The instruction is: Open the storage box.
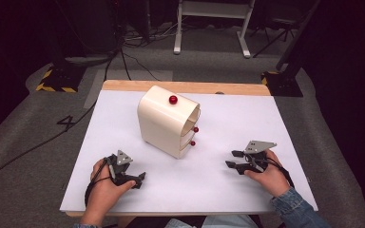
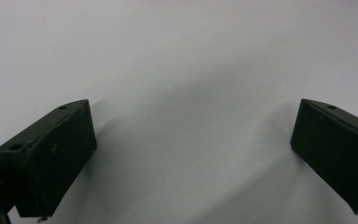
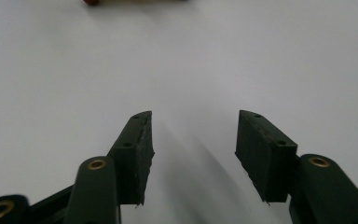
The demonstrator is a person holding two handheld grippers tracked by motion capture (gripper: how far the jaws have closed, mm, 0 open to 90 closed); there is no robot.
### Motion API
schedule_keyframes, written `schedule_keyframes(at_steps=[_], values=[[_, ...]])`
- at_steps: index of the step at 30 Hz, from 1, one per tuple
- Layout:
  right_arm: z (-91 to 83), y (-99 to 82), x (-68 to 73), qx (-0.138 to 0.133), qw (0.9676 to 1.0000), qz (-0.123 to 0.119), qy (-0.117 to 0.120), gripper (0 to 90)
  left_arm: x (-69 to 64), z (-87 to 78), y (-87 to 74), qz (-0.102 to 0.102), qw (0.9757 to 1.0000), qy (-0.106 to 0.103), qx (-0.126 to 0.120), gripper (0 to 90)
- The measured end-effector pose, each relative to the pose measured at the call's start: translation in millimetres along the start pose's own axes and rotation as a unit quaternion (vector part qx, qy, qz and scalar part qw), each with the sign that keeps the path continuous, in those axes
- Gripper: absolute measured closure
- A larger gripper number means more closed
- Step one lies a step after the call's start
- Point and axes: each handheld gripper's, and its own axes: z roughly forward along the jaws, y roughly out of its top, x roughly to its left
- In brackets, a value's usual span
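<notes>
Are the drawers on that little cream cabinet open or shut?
Shut, as far as shows: in the high view both red drawer knobs sit close against the front of the cream cabinet, nothing pulled out.

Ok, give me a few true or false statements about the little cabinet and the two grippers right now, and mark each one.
1. The cream cabinet stands on the white table between the two grippers. True.
2. The left gripper is shut on a red knob. False: its fingers are spread apart over bare table.
3. A red knob sits on the cabinet's top. True.
4. The right gripper touches the cabinet. False: it rests apart from it, open and empty.
5. Blue knobs line the cabinet's front. False: they are red.
</notes>
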Motion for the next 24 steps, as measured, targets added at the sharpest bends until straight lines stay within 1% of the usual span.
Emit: schedule_keyframes(at_steps=[3, 4, 7, 10, 11, 13, 15, 17, 18, 19, 21, 24], values=[[1.9, 6.0, 2.5, -0.011, 0.9999, -0.003, 0.008, 50.8, 0.1, 0.0, 0.0, 0.0, 1.0, 0.0, 0.0, 0.0], [3.9, 11.9, 5.2, -0.026, 0.9995, -0.003, 0.017, 51.6, 0.0, 0.0, -0.1, 0.0, 1.0, 0.0, 0.0, 0.0], [6.1, 17.7, 7.6, -0.035, 0.9991, 0.0, 0.024, 52.2, 0.0, 0.1, -0.1, 0.0, 1.0, 0.0, 0.0, 0.0], [12.1, 28.6, 11.8, -0.055, 0.9978, -0.002, 0.037, 53.5, 0.0, 0.1, -0.1, 0.0, 1.0, 0.0, 0.0, 0.0], [12.1, 28.6, 11.8, -0.055, 0.9978, -0.002, 0.037, 53.5, 0.0, 0.1, -0.1, 0.0, 1.0, 0.0, 0.0, 0.0], [17.3, 36.3, 15.5, -0.066, 0.9968, -0.005, 0.045, 53.5, 0.0, 0.1, -0.1, 0.0, 1.0, 0.0, 0.0, 0.0], [19.4, 39.4, 17.0, -0.068, 0.9964, -0.006, 0.049, 53.5, 0.1, 0.1, 0.0, 0.0, 1.0, 0.0, 0.0, 0.0], [23.0, 43.6, 18.9, -0.073, 0.9958, -0.012, 0.053, 53.2, 0.1, 0.1, 0.0, -0.001, 1.0, -0.001, 0.0, 0.0], [25.3, 45.7, 19.8, -0.078, 0.9953, -0.013, 0.056, 53.2, -0.1, 0.3, 0.0, -0.003, 1.0, -0.001, -0.001, 0.0], [31.4, 49.1, 21.9, -0.089, 0.9939, -0.014, 0.064, 53.6, -0.1, 0.3, 0.0, -0.003, 1.0, -0.001, -0.001, 0.0], [33.8, 49.9, 22.3, -0.092, 0.9934, -0.015, 0.067, 54.4, -0.1, 0.3, 0.0, -0.003, 1.0, -0.001, -0.001, 0.0], [42.8, 52.1, 23.9, -0.108, 0.991, -0.01, 0.079, 57.9, -0.1, 0.3, 0.0, -0.003, 1.0, -0.001, -0.001, 0.0]])
